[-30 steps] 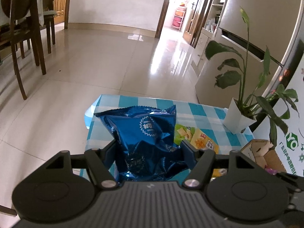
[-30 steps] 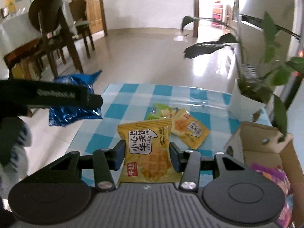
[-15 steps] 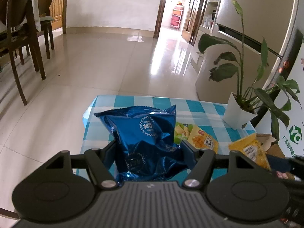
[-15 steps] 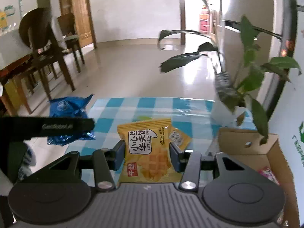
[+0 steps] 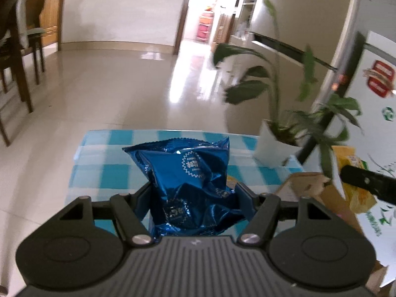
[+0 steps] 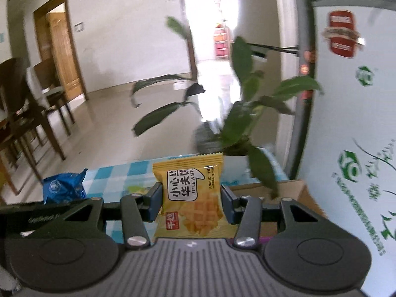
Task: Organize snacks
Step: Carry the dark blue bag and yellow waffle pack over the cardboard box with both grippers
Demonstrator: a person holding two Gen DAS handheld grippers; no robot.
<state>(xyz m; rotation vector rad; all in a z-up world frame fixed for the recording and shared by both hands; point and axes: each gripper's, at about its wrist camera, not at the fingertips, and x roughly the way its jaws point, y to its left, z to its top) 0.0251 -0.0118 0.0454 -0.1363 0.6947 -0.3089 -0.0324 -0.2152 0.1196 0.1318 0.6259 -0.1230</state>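
Observation:
My left gripper point(image 5: 193, 193) is shut on a crinkled blue snack bag point(image 5: 190, 173), held up over the blue-checked tablecloth point(image 5: 104, 170). My right gripper point(image 6: 191, 203) is shut on a yellow waffle packet point(image 6: 193, 193), raised above the table near the cardboard box point(image 6: 289, 193). In the left wrist view the yellow waffle packet point(image 5: 356, 190) and the right gripper's dark finger point(image 5: 366, 180) show at the right, over the cardboard box point(image 5: 329, 198). The blue snack bag point(image 6: 64, 185) appears at the left of the right wrist view.
A potted plant in a white pot point(image 5: 274, 148) stands at the table's far right corner, its leaves point(image 6: 247, 123) reaching over the box. A white fridge point(image 6: 346, 99) with stickers rises at the right. Wooden chairs point(image 6: 37, 113) stand on the tiled floor at the left.
Both grippers have swung right toward the box with their packets. The right one rose and rolled, so the loose snacks on the cloth have dropped from its view.

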